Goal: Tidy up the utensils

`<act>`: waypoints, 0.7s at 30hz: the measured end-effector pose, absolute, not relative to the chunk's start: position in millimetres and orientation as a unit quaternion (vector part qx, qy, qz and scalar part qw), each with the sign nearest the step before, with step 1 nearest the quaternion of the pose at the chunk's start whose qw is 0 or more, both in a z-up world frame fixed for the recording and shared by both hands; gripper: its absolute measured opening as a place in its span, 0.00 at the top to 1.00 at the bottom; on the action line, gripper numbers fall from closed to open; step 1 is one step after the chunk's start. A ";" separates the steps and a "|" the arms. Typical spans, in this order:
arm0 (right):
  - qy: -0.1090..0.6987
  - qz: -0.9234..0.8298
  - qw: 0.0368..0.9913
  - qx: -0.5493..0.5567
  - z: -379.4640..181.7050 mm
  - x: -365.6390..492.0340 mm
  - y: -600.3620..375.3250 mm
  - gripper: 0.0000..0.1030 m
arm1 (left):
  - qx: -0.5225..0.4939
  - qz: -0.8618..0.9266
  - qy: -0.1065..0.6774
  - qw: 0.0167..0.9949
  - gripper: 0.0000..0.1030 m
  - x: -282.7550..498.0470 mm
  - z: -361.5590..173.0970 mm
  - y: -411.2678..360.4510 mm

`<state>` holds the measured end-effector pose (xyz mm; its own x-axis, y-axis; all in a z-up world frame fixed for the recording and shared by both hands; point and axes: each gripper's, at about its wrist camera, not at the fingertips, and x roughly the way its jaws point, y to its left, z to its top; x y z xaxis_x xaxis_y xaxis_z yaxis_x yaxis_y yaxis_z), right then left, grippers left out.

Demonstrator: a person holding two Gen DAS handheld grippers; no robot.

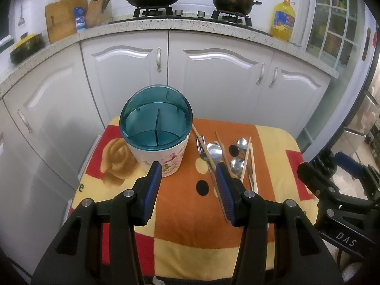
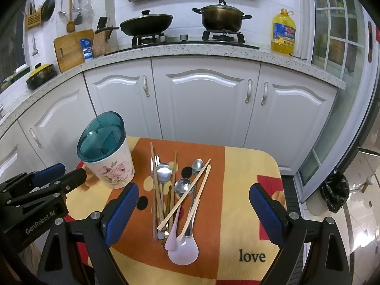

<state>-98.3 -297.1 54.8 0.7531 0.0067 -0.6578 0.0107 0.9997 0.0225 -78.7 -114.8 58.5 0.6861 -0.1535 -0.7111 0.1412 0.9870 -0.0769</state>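
Holder (image 1: 155,128), floral cup with teal divided insert, stands upright on the patterned cloth (image 1: 180,204) in the left wrist view, just beyond the left gripper (image 1: 188,173), whose jaws are spread wide around nothing. Utensils (image 1: 223,154) lie to the holder's right; the right-hand blue pad (image 1: 224,194) hides their lower ends.

The right wrist view shows the right gripper (image 2: 193,197) gaping wide and empty above the pile: spoons (image 2: 163,172), chopsticks (image 2: 187,194), a fork (image 2: 156,160) (handles overlap, count unclear) and a pale plastic spoon (image 2: 182,251). The holder sits left of them, apart.
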 end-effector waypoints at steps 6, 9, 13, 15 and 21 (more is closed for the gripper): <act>0.353 0.000 0.935 0.015 52.7 -96.7 -298.3 0.09 | -0.008 -0.079 0.392 0.917 0.55 -76.6 56.6 -114.2; 0.355 0.001 0.935 0.015 52.1 -95.4 -298.1 0.09 | -0.008 -0.080 0.391 0.917 0.55 -76.2 56.3 -114.5; 0.358 0.002 0.933 0.013 50.9 -93.3 -297.6 0.09 | -0.007 -0.079 0.394 0.916 0.55 -74.9 55.1 -114.8; 0.360 0.002 0.933 0.012 49.6 -92.4 -297.3 0.09 | -0.008 -0.079 0.395 0.915 0.55 -73.5 54.0 -114.8; 0.365 0.004 0.931 0.009 47.3 -89.9 -295.6 0.09 | -0.009 -0.078 0.398 0.914 0.55 -70.6 51.9 -113.8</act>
